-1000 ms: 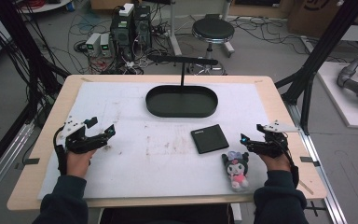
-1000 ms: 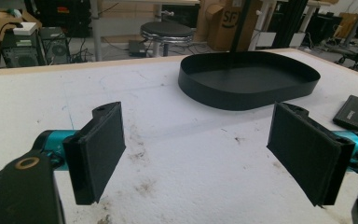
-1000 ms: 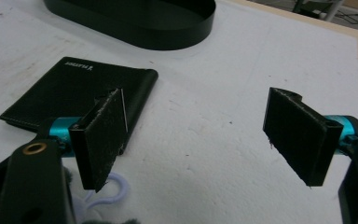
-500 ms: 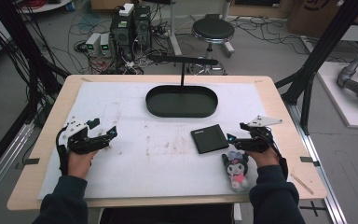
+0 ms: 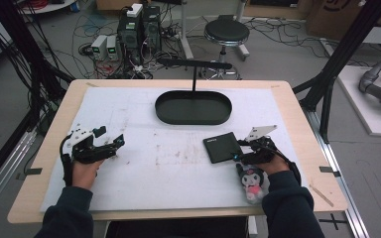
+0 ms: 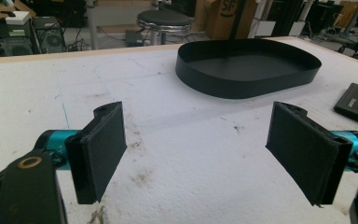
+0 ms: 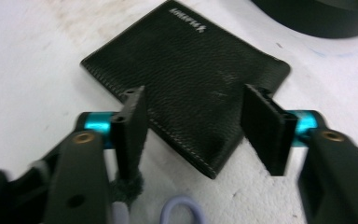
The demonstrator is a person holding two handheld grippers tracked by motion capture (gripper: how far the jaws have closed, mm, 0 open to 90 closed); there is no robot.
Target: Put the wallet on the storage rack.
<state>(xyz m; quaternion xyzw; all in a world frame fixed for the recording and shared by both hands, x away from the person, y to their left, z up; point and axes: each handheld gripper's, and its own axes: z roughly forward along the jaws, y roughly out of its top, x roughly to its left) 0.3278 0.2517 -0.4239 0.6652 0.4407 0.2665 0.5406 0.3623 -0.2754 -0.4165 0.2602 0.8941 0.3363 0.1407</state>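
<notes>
I'm hovering my right gripper, jaws spread, over the wallet's near corner, tray at twelve o'clock, while my left gripper is gaping over bare table.

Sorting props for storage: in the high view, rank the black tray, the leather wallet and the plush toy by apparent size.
1. black tray, clearly largest.
2. leather wallet.
3. plush toy, though the right hand partly hides it, so this ranking is unsure.
</notes>
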